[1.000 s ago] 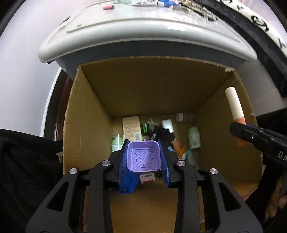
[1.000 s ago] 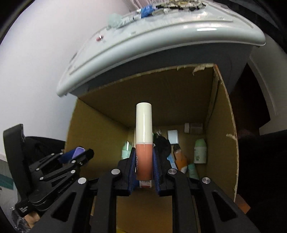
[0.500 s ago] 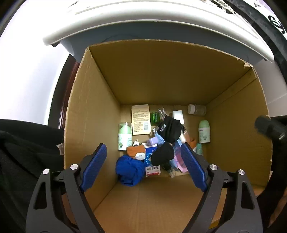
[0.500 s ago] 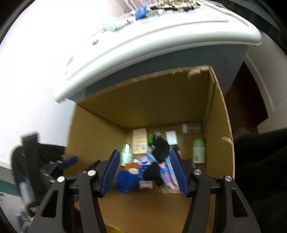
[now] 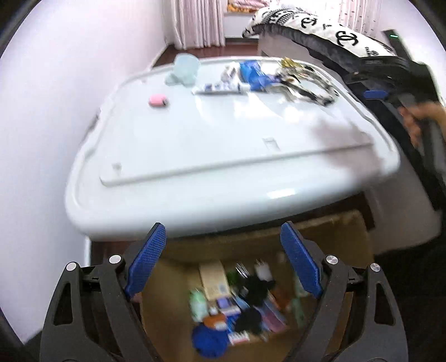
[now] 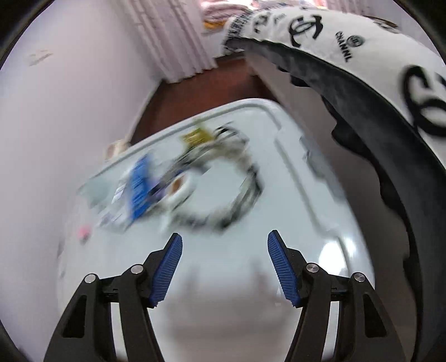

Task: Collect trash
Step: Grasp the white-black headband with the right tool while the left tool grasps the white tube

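My left gripper (image 5: 223, 242) is open and empty above a cardboard box (image 5: 345, 228) that holds several bottles, packets and cloth scraps. My right gripper (image 6: 224, 250) is open and empty over the white lid of a storage bin (image 6: 217, 267); it also shows at the right of the left wrist view (image 5: 376, 94). On the lid (image 5: 223, 139) lie a pink eraser-like piece (image 5: 158, 100), a pale blue cup (image 5: 185, 69), a white tube (image 5: 220, 88), a blue wrapper (image 5: 252, 73) and a black-and-white cord with a gold wrapper (image 5: 303, 80). The right wrist view is blurred.
The box stands on the floor under the bin's near edge. A bed with a black-and-white blanket (image 6: 370, 55) runs along the right. A pale wall (image 5: 41, 111) is on the left, with curtains (image 5: 200, 22) at the back.
A second ago my left gripper held a purple cup and my right a lip-gloss tube over the box. Both opened, the items dropped in, and both grippers have risen toward the lid.
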Demonstrator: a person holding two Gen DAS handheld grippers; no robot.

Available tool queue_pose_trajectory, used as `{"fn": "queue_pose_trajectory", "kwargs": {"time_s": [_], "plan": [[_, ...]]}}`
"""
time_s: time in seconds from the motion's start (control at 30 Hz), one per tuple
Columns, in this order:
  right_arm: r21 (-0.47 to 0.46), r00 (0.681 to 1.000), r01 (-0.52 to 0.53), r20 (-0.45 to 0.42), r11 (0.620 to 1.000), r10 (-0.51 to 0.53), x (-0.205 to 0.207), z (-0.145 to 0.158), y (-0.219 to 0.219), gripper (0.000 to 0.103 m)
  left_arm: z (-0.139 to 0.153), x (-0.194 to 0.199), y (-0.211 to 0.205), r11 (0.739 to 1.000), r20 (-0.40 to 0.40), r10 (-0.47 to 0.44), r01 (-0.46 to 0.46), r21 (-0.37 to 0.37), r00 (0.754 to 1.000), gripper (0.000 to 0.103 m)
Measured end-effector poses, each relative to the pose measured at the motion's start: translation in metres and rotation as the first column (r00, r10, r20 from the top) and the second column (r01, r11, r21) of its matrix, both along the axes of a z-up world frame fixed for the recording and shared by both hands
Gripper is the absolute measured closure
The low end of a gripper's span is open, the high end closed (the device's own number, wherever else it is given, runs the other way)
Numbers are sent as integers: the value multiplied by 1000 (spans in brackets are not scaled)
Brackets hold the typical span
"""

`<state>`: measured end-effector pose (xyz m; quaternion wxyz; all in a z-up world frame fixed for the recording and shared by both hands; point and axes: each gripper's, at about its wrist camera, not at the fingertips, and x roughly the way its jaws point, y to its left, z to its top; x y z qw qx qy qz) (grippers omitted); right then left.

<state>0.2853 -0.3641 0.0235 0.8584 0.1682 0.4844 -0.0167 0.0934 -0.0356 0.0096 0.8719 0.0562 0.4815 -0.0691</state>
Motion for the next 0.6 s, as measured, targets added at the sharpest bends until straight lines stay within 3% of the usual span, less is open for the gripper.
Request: {"fn": "queue_pose_trajectory", "kwargs": {"time_s": [0.1, 0.2, 0.23, 0.27, 0.3, 0.33, 0.43, 0.6], "plan": [[-78, 999, -4, -37, 997, 1, 49, -22, -5, 40, -7, 8, -5, 1000, 18, -15, 14, 19, 1000, 21], [-134, 998, -27, -61, 991, 19, 90, -39, -1, 42, -14, 14, -7, 999, -17, -33, 33, 0, 999, 21], [-137, 997, -27, -72, 990, 17, 101, -46, -2, 44, -16, 16, -7, 999, -25, -41, 41, -14, 999, 21], [-156, 997, -29, -75, 987, 17, 108, -51, -1, 54, -15, 17, -8, 999, -26, -46, 46, -23, 999, 21], [-209, 998, -33, -59, 977, 21, 110, -50, 3, 88, -15, 18, -8, 998, -23, -49, 48, -30, 999, 21], [-263, 996, -74, -67, 962, 58, 112, -51, 11, 94, -16, 19, -8, 998, -22, -50, 49, -34, 999, 21], [-361, 990, -144, -58, 922, 131, 101, -52, 27, 101, -19, 23, -6, 998, -28, -35, 33, -55, 999, 21], [-297, 987, -133, 50, 946, 155, 41, -22, 16, 100, -21, 39, -4, 997, -54, 1, -5, -72, 999, 21]]}}
